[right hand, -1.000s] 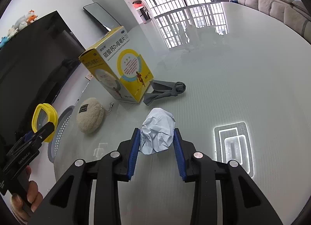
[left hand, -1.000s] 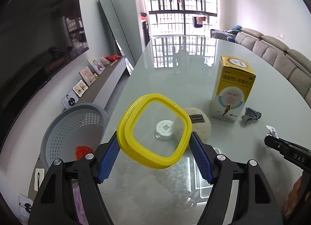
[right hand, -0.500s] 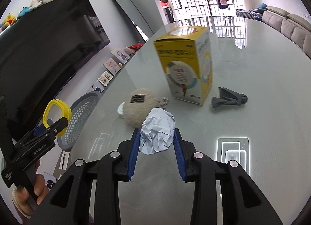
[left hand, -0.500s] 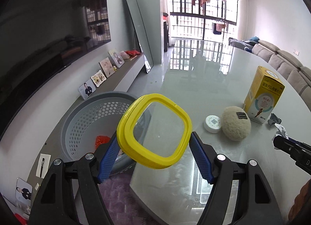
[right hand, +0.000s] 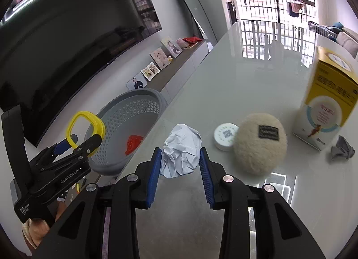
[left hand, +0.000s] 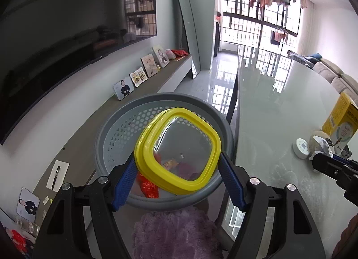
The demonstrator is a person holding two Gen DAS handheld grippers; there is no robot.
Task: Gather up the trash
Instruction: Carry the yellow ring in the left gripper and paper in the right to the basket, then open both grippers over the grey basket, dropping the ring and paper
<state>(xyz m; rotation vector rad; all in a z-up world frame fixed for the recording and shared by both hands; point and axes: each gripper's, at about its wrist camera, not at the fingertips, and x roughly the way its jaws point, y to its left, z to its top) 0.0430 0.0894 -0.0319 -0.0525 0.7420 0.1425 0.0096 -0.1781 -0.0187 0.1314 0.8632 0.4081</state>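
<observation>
1. Glossy grey tabletop (right hand: 257,75) fills the right of the living room, with a dark television on the wall at 10 o'clock and barred windows at 1 o'clock in both wrist views.
2. Beside the table's edge, low on the floor, stands a grey perforated basket (left hand: 125,129); red crumpled scraps (right hand: 133,143) already lie inside, so it likely serves as the trash bin.
3. On the table, at 3 o'clock in the right wrist view, a yellow carton (right hand: 329,107), a cream plush ball (right hand: 260,147), a small white round tin (right hand: 224,134) and a grey scrap (right hand: 342,150) sit close together, probably awaiting collection.
4. Left gripper (left hand: 179,165) has its blue pads pressed on opposite edges of a yellow-rimmed clear lid (left hand: 179,153), jaws set wide around it; it points steeply down, the lid hanging over the basket mouth, seemingly ready for dropping.
5. Right gripper (right hand: 181,158) is clamped narrowly on a crumpled white paper ball (right hand: 181,149), held above the table near its basket-side edge, angled down toward 10 o'clock where the basket lies.
</observation>
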